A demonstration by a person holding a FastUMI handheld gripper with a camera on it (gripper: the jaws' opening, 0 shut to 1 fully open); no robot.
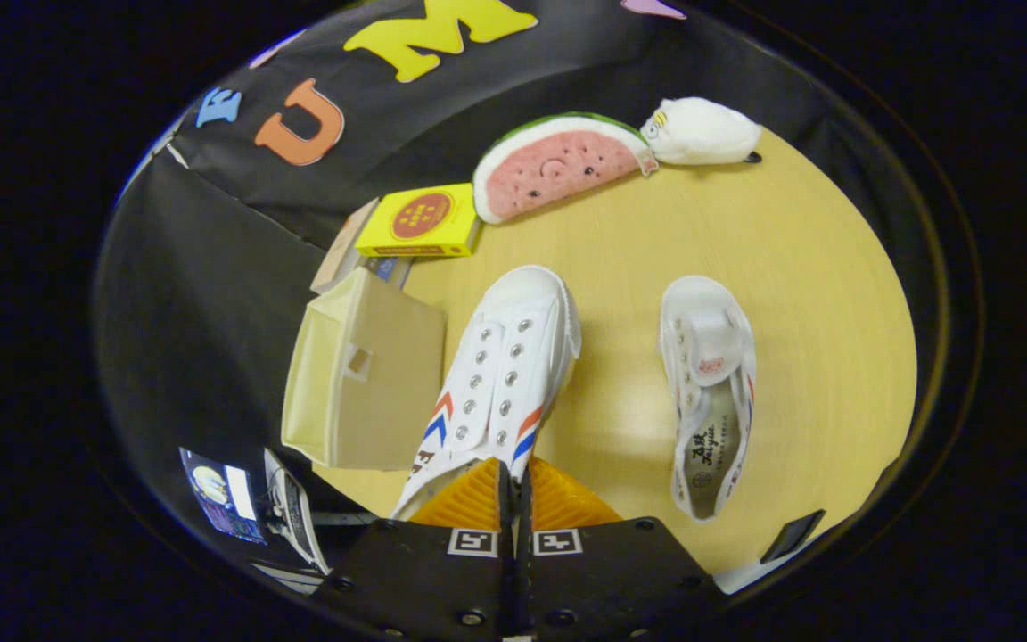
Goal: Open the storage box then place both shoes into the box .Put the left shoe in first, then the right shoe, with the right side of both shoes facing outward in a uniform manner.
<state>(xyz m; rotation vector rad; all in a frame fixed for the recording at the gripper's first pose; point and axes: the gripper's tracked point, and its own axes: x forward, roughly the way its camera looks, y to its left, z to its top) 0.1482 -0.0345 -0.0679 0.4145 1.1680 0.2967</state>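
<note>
While the gripper (513, 490) clamps one shoe (500, 374), the box (366, 374) sits beside.

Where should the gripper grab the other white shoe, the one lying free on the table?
Take the free shoe by the heel rim, one finger inside the opening and one outside, coming from above. The opening faces up and the collar is a thin wall. The gripper looks shut on the nearer shoe, beside the storage box.

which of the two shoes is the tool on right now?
The shoe beside the storage box: shoe by the box, its heel end pinched between the tool fingers, which look shut on it. The other shoe lies apart on the table, untouched.
</note>
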